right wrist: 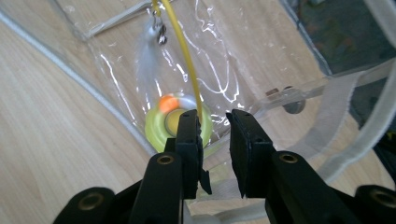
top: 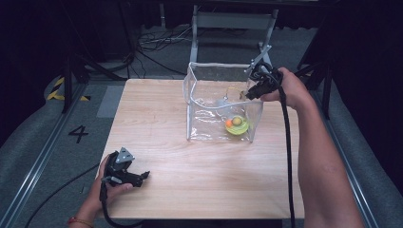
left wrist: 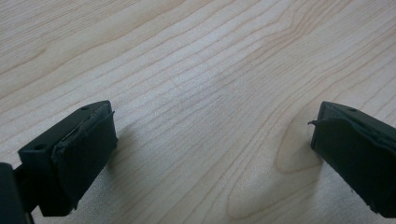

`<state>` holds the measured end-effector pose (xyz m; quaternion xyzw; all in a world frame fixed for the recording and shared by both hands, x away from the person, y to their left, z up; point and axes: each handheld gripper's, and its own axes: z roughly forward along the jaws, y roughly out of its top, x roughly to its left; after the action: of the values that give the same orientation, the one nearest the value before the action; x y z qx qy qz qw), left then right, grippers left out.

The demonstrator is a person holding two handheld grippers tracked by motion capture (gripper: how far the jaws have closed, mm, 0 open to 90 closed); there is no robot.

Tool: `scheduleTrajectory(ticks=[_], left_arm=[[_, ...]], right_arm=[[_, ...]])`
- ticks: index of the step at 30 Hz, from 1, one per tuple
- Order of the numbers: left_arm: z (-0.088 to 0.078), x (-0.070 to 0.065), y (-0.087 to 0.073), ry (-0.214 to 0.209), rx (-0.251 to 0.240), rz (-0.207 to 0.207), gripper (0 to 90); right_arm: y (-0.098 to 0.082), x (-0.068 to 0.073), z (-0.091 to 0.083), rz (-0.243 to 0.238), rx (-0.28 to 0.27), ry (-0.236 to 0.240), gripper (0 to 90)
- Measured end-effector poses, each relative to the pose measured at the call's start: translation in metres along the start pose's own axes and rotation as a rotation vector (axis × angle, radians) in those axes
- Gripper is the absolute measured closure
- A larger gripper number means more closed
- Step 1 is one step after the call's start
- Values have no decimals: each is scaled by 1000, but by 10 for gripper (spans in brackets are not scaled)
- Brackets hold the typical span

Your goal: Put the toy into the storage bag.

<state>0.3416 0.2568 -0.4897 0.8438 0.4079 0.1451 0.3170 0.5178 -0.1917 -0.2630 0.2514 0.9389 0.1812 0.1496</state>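
Observation:
A clear plastic bag [top: 202,102] stands open on the wooden table [top: 157,114] at the back right. On its bottom lies a yellow-green ring toy [top: 237,126] [right wrist: 159,130] with an orange ball. A thin yellow rod [right wrist: 182,51] with a white feather [right wrist: 148,51] and a small bell reaches down into the bag and ends at one jaw tip of my right gripper [top: 244,95] [right wrist: 214,116]. That gripper hovers over the bag's right rim, its jaws a little apart, and no pad presses on the rod. My left gripper [top: 146,175] [left wrist: 212,126] rests near the table's front left corner, jaws wide with bare wood between them.
A grey metal frame [top: 233,21] stands behind the table, with cables [top: 157,47] on the floor beside it. A "4" mark [top: 78,133] is on the floor at the left. The bag's strap [right wrist: 355,116] hangs at the right in the right gripper view.

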Motion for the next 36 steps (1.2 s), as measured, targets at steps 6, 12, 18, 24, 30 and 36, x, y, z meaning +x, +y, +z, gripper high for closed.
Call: scheduleTrajectory(ticks=[6,12,18,24,30,36], left_arm=[[0,0,0,0,1,2,5],[0,0,0,0,1,1,5],[0,0,0,0,1,1,5],[0,0,0,0,1,1,5],[0,0,0,0,1,2,5],[0,0,0,-1,2,1,5]], right_arm=[[-2,6,-10,11,-50,-36,592],[-8,13,-22,20,-122,-85,412],[-15,15,-33,58,-169,-139,271],[-28,20,-42,71,-226,-181,198],[-45,23,-46,84,-247,-208,187],[-60,26,-48,93,-260,-216,184]])
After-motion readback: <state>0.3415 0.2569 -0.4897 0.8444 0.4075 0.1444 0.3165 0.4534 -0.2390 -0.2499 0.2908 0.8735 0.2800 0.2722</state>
